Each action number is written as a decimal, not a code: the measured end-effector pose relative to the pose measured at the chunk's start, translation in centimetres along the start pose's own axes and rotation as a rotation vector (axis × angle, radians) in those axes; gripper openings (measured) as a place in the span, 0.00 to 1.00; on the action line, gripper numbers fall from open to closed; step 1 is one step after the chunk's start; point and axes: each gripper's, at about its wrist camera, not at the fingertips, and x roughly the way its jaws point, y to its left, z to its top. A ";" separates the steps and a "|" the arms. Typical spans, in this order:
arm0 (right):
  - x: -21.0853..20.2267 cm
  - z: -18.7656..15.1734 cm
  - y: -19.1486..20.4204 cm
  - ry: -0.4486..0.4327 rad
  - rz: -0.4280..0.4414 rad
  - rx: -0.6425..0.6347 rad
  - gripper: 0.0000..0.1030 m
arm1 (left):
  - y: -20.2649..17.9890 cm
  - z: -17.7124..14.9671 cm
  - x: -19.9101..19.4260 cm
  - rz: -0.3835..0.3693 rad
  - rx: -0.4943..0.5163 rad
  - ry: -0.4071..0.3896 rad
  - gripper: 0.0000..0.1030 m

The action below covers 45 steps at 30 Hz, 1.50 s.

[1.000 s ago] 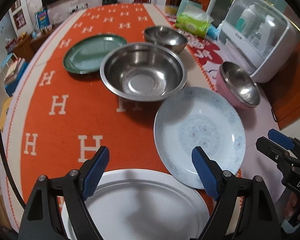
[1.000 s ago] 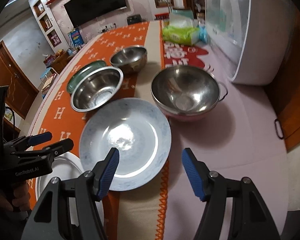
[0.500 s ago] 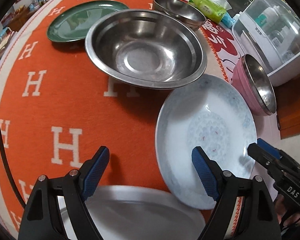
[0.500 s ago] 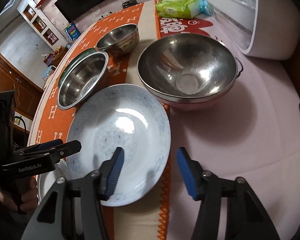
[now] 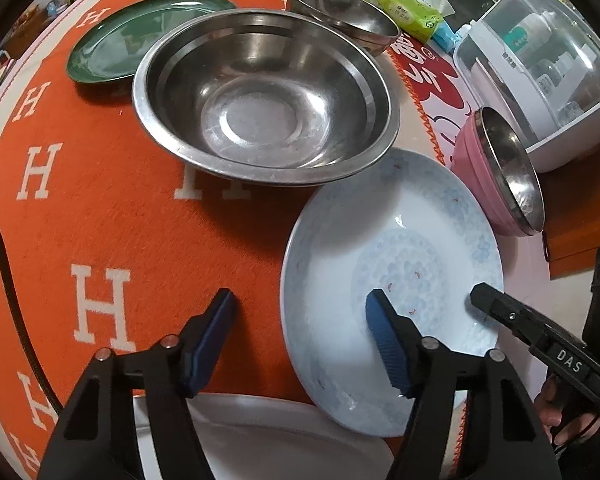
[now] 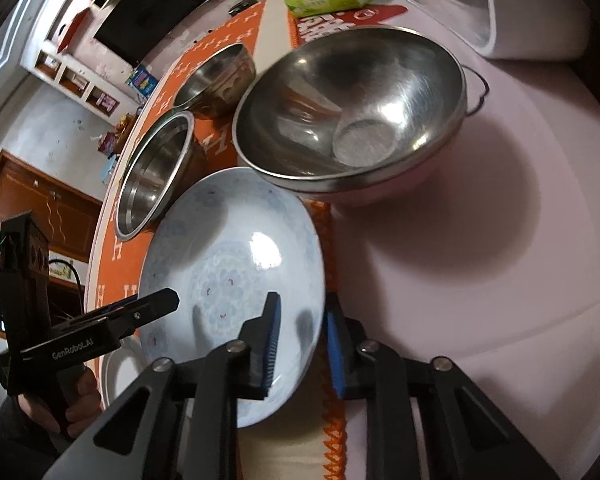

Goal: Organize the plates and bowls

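Home living room: television [image 6: 156, 8], shelves [image 6: 80, 84]

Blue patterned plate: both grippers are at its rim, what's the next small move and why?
Probably finish closing the left gripper on the plate's near-left rim. The right gripper already straddles the opposite rim, jaws just closed nearly onto it. The left jaws, also just closing, remain wide: one finger over the plate, one over the orange cloth.

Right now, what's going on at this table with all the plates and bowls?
A person holding two grippers is working on the pale blue patterned plate. The right gripper straddles its near rim, one blue pad inside and one outside, and its jaws have just been closing. The left gripper straddles the plate's opposite edge, jaws also narrowing but not gripping. The large steel bowl, pink-sided bowl, green plate and white plate sit untouched.
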 end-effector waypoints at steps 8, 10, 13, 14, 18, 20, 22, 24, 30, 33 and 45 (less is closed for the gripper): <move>0.4 -0.1 -0.8 0.007 0.020 0.055 0.08 | -0.8 0.4 0.6 0.002 0.011 -0.009 0.21; 0.4 -0.2 -1.2 0.007 0.033 0.072 0.08 | -0.6 0.3 0.6 -0.004 0.001 -0.013 0.19; 0.4 -0.2 -1.2 0.007 0.038 0.076 0.07 | -0.3 0.4 0.7 -0.013 -0.012 -0.011 0.18; 0.4 -0.3 -1.2 0.007 0.038 0.077 0.07 | -0.4 0.5 0.7 -0.010 -0.009 -0.011 0.18; 0.4 -0.2 -1.2 0.007 0.038 0.082 0.07 | -0.4 0.4 0.7 -0.013 -0.009 -0.001 0.18; 0.4 -0.3 -1.3 0.004 0.040 0.089 0.07 | -0.3 0.2 0.6 -0.015 -0.010 0.003 0.18; 0.3 -0.3 -1.3 0.003 0.041 0.095 0.07 | -0.4 0.1 0.4 -0.016 -0.007 0.005 0.18; 0.1 -0.4 -1.4 0.003 0.042 0.098 0.07 | -0.5 -0.1 0.2 -0.017 -0.006 0.006 0.18; -0.6 -0.6 -1.5 -0.021 0.051 0.105 0.07 | -0.8 -0.6 -0.7 -0.019 0.006 -0.002 0.18; -0.9 -0.8 -1.4 -0.030 0.052 0.108 0.07 | -1.0 -0.8 -1.2 -0.023 0.010 -0.008 0.18; -2.8 -1.4 -0.2 -0.076 0.075 0.065 0.07 | -0.9 -2.2 -4.4 -0.026 0.015 -0.058 0.18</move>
